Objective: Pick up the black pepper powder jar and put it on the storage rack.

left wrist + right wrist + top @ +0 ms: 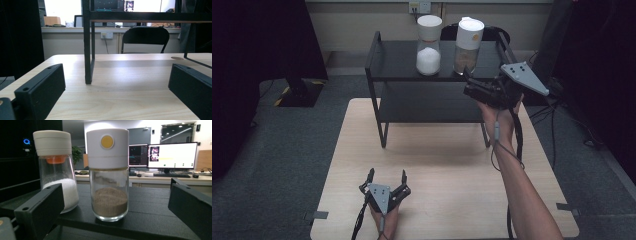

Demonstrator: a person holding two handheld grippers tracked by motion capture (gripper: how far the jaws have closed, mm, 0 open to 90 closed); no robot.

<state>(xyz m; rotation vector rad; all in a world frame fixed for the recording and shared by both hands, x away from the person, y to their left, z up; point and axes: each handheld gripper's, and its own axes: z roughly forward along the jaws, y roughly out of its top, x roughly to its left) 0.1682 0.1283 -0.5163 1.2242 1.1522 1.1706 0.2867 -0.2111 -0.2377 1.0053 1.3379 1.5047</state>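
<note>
from above, the right gripper (468,80), jaws spread and empty, points at the brown-powder shaker (468,46) on the rack's (377,55) top shelf beside the salt shaker (429,45), its jaw tips hard to make out; the left gripper (387,176) rests released on the near table (452,165), whose gripper view cuts off the rack top; the right gripper view shows the brown shaker between the jaws, untouched.

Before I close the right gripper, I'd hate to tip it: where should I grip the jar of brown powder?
Grip the brown powder jar on its straight glass wall below the white lid, approaching level from the shelf's front. It stands upright, between the right gripper's open jaws; the white powder jar stands close.
</note>
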